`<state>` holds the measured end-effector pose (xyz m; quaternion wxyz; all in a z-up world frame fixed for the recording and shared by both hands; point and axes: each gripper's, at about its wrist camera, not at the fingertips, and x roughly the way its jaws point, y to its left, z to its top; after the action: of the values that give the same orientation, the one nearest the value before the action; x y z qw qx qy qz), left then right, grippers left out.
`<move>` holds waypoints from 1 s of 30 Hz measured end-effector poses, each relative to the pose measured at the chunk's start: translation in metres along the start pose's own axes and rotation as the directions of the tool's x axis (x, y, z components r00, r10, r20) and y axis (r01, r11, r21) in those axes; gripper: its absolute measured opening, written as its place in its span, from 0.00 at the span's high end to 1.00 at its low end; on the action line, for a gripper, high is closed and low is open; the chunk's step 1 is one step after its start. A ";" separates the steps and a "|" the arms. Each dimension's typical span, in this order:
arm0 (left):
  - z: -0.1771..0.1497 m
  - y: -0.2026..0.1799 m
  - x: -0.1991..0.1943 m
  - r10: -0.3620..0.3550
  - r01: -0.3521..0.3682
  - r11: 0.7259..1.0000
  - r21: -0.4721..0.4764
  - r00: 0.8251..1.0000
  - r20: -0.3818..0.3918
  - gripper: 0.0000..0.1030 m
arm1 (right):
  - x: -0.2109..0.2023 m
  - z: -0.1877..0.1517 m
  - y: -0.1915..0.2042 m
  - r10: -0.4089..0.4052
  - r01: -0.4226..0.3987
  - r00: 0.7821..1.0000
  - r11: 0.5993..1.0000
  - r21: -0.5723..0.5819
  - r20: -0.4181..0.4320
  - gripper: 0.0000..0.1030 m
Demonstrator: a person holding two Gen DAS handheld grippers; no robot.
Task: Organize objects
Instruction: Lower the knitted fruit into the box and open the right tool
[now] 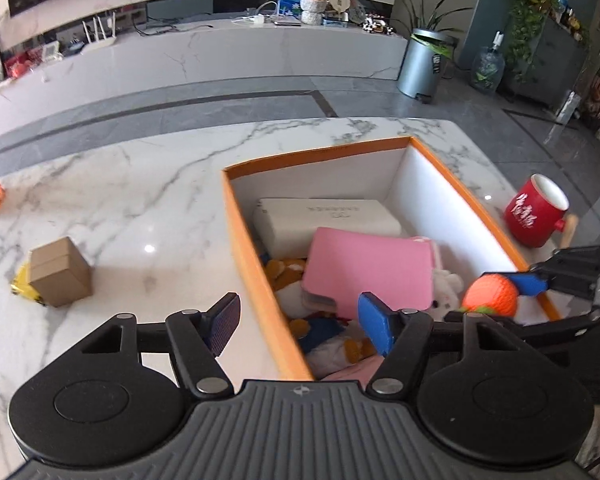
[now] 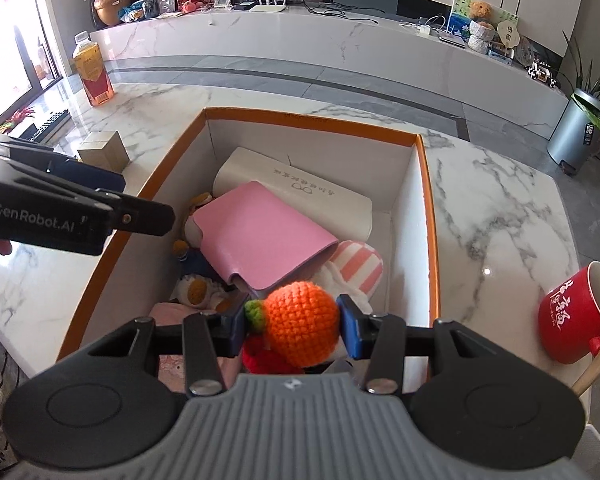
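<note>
An orange-rimmed white box point(image 1: 260, 280) point(image 2: 428, 200) stands on the marble table. Inside lie a white case point(image 1: 332, 216) point(image 2: 320, 196), a pink wallet point(image 1: 368, 268) point(image 2: 260, 236) and soft toys point(image 2: 196, 292). My right gripper point(image 2: 292, 324) is shut on an orange crocheted fruit point(image 2: 304, 320) point(image 1: 490, 294) and holds it above the box's near end. My left gripper point(image 1: 300, 324) is open and empty over the box's left wall; it also shows in the right wrist view point(image 2: 112, 196).
A small cardboard box point(image 1: 60, 272) point(image 2: 104, 152) sits left of the big box, on a yellow item point(image 1: 20, 284). A red mug point(image 1: 536, 212) point(image 2: 580, 316) lies on its side to the right. A drink bottle point(image 2: 94, 72) stands at the far left table edge.
</note>
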<state>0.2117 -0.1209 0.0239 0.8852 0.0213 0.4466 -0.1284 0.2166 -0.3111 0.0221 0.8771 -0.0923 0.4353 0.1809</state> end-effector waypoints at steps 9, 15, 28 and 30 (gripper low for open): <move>-0.017 0.004 0.002 0.017 -0.017 0.998 0.056 1.000 -0.001 0.13 | 0.012 0.023 -0.013 0.008 -0.007 1.000 0.999 0.041 -0.016 0.53; -0.024 0.022 0.005 0.008 -0.008 1.000 -0.015 1.000 0.000 0.13 | 0.037 0.062 -0.029 -0.054 0.054 0.999 0.996 0.067 -0.007 0.53; -0.032 0.052 0.009 -0.127 0.124 0.976 -0.178 0.992 -0.007 0.10 | 0.100 0.095 -0.036 -0.163 0.137 0.976 0.976 -0.172 -0.147 0.53; -0.031 0.047 0.010 -0.105 0.102 0.981 -0.165 0.994 -0.013 0.10 | 0.102 0.094 -0.035 -0.160 0.131 0.976 0.973 -0.187 -0.146 0.49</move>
<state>0.2047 -0.0724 -0.0064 0.8712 -0.0733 0.4657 -0.1369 0.3556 -0.2888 -0.0019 0.8385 -0.2156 0.4787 0.1458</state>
